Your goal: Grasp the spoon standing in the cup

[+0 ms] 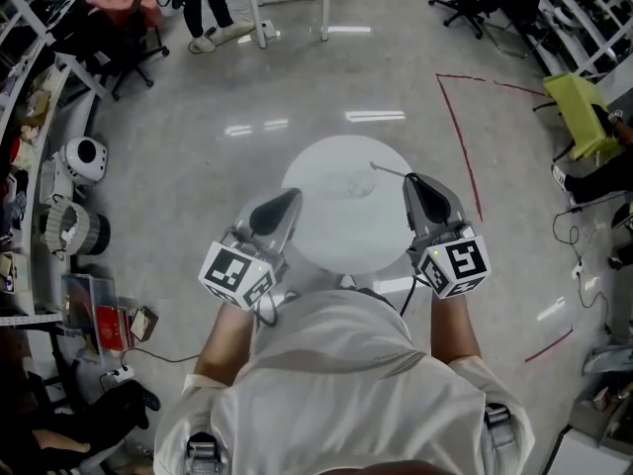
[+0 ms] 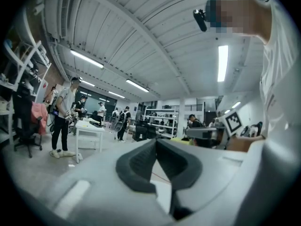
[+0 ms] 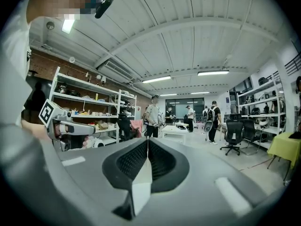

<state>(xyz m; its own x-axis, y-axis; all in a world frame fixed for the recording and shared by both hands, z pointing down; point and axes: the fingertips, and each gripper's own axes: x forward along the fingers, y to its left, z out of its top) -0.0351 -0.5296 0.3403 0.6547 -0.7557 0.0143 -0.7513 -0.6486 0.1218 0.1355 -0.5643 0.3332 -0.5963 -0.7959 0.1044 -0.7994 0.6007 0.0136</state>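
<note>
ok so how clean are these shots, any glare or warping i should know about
Head view: lights glare off the glossy floor, and the clear cup nearly vanishes against the white table. Left gripper view: strong fisheye, dark corners, soft near jaws, a ceiling light blown out. Right gripper view: same fisheye bend, dark corners, room fairly sharp.
</note>
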